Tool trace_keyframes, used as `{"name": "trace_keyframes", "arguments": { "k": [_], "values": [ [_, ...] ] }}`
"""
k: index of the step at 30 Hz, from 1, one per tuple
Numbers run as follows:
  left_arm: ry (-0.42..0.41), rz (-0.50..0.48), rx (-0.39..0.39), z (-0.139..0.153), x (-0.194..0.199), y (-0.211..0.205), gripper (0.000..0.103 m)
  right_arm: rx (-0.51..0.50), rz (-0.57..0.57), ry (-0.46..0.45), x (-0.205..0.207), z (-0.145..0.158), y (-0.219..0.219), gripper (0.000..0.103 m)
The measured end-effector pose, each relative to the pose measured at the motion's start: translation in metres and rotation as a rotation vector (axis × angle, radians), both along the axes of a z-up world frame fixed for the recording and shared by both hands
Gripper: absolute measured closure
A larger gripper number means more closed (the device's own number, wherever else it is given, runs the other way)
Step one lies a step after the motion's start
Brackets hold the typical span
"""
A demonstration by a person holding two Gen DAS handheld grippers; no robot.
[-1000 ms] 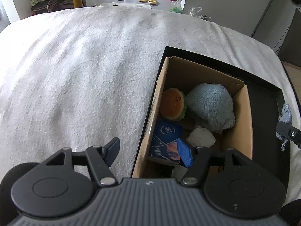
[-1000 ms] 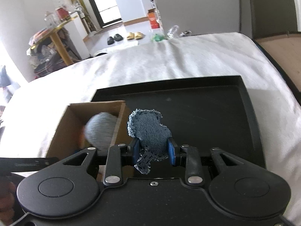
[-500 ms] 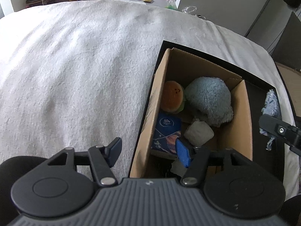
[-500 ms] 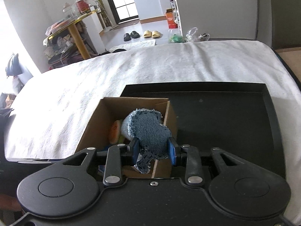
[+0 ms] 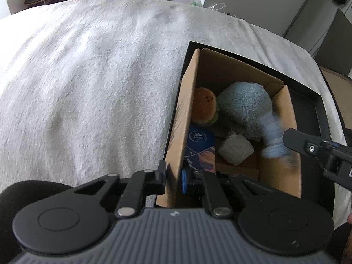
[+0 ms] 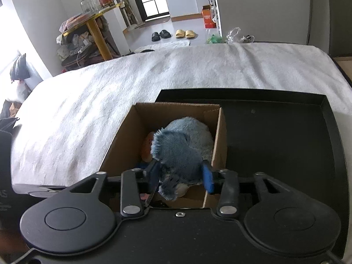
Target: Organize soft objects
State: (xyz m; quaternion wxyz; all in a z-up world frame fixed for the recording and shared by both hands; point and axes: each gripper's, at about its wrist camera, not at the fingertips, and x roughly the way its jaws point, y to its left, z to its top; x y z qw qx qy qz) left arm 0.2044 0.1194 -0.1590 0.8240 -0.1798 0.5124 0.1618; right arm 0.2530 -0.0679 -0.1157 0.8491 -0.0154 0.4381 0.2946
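Right gripper [image 6: 180, 177] spread, denim scrap [image 6: 176, 151] blurred mid-frame, dropping over cardboard box [image 6: 123, 136]; may snag right wall, spill onto black tray [image 6: 286, 132]. Left gripper [image 5: 173, 179] pinching box's left wall, lower centre; slipping could tip it.

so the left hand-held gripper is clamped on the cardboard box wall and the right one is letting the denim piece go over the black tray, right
Not quite. The right wrist view shows the right hand-held gripper with the denim piece over the open cardboard box, not over the black tray. The rest holds: its jaws are spread, and the left hand-held gripper is clamped on the box wall.
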Motion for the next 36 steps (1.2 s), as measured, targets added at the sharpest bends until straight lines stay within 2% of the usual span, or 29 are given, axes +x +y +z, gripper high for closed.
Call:
{"name": "trace_keyframes", "arguments": {
  "k": [9, 13, 16, 18, 24, 27, 32, 34, 36],
  "values": [
    [0.015, 0.003, -0.01, 0.001, 0.001, 0.0, 0.089, 0.015, -0.026, 0.001, -0.003, 0.004, -0.011, 0.058],
    [0.007, 0.013, 0.008, 0.011, 0.001, -0.002, 0.087, 0.021, -0.054, 0.005, -0.005, 0.005, -0.023, 0.058],
    [0.009, 0.003, 0.003, 0.019, 0.001, -0.006, 0.078, 0.029, -0.082, 0.009, -0.01, 0.008, -0.033, 0.058],
    [0.009, -0.003, 0.005, 0.024, -0.001, -0.01, 0.065, 0.036, -0.096, 0.009, -0.012, 0.01, -0.038, 0.056],
    [-0.018, -0.019, 0.018, 0.042, -0.011, -0.02, 0.044, 0.06, -0.127, -0.001, -0.024, 0.019, -0.053, 0.047],
    [-0.024, -0.03, 0.024, 0.05, -0.017, -0.025, 0.034, 0.065, -0.144, 0.007, -0.029, 0.021, -0.06, 0.04],
    [-0.04, -0.045, 0.041, 0.064, -0.029, -0.033, 0.028, 0.073, -0.155, -0.001, -0.041, 0.029, -0.067, 0.017],
    [-0.041, -0.048, 0.048, 0.069, -0.033, -0.036, 0.025, 0.069, -0.166, -0.012, -0.046, 0.034, -0.07, 0.011],
    [-0.039, -0.058, 0.059, 0.076, -0.035, -0.039, 0.019, 0.071, -0.176, -0.016, -0.049, 0.038, -0.073, 0.008]
  ]
}}
